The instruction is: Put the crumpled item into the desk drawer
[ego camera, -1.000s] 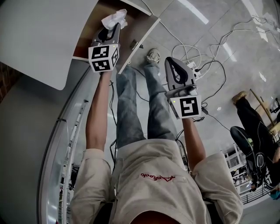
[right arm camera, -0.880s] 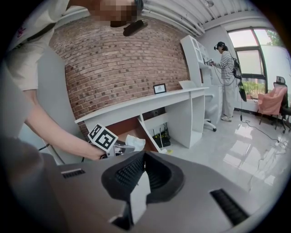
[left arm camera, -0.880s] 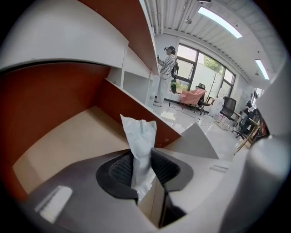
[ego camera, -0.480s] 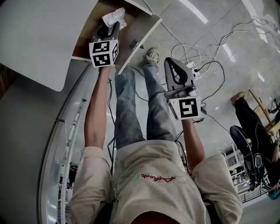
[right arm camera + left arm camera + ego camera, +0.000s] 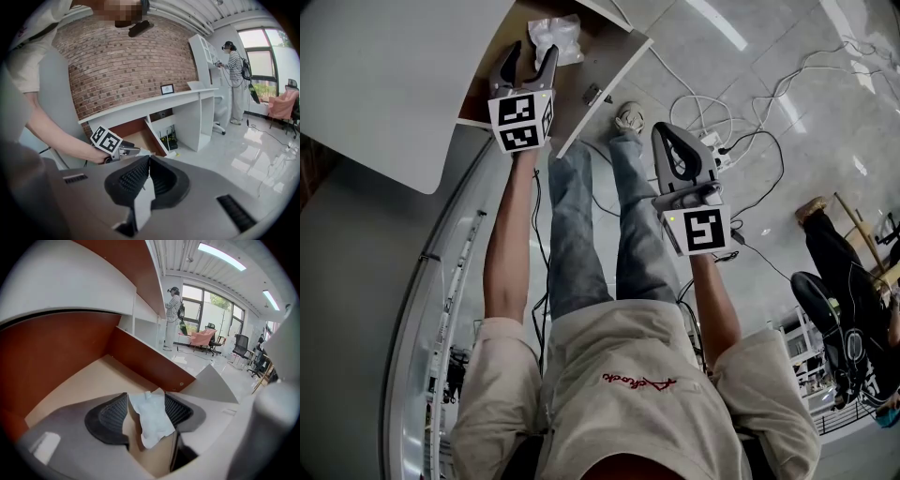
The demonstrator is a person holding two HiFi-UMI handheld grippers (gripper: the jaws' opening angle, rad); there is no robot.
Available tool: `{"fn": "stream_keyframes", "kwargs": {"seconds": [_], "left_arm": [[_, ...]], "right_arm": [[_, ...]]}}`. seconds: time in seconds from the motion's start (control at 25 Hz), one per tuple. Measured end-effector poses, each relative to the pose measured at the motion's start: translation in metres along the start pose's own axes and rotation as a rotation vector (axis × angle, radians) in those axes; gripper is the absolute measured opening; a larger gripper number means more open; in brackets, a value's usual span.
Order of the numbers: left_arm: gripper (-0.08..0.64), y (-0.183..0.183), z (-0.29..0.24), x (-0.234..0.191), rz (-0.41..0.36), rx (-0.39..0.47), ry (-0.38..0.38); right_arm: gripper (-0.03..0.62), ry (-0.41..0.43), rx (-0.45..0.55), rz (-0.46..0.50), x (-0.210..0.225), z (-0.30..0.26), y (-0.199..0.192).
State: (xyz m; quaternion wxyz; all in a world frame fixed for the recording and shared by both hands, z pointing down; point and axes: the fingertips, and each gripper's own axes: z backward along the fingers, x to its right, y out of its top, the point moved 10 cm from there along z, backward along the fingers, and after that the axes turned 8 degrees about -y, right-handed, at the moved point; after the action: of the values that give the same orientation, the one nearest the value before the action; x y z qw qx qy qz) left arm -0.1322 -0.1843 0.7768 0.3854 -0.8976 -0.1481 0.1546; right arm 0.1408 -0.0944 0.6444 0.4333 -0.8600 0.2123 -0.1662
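- Filling the left of the head view, the white table [image 5: 384, 75] carries an open drawer [image 5: 602, 67] pulled out from its edge.
- The left tongs [image 5: 533, 52] reach into that drawer. Their jaws have just been opening and now stand wide apart, released.
- The crumpled white item [image 5: 555, 36] lies on the drawer's pale wooden floor. The head view puts it just past the jaw tips.
- The left gripper view looks along the jaws and shows what the head view does not: the item sits loose between the two ribbed pads, with neither pad pressing it. It also shows the drawer's red-brown inner walls.
- That same view catches a distant person [image 5: 173, 315] standing by tall windows.
- Right of the drawer, the head view shows the wearer's jeans [image 5: 581, 225] and one shoe [image 5: 628, 120] on the tiled floor.
- Further right, the right tongs [image 5: 664, 131] hang over the floor, well apart from the drawer. Their own view shows the jaws clenched tip to tip with nothing between them.
- Only the right gripper view shows the brick wall [image 5: 122, 61] behind the table.
- White cables [image 5: 712, 112] lie tangled on the floor beyond the right tongs.
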Motion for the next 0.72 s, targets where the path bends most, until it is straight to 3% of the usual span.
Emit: {"fn": "stream_keyframes", "kwargs": {"seconds": [0.44, 0.64, 0.72], "left_arm": [[0.225, 0.009, 0.035, 0.025, -0.011, 0.101, -0.051], [0.157, 0.014, 0.061, 0.037, -0.019, 0.146, -0.072], [0.098, 0.015, 0.071, 0.041, -0.014, 0.171, -0.076]], "right_arm": [[0.012, -0.004, 0.000, 0.007, -0.006, -0.002, -0.004], [0.012, 0.002, 0.002, 0.007, -0.012, 0.000, -0.005], [0.012, 0.004, 0.004, 0.011, -0.015, 0.000, -0.005]]}}
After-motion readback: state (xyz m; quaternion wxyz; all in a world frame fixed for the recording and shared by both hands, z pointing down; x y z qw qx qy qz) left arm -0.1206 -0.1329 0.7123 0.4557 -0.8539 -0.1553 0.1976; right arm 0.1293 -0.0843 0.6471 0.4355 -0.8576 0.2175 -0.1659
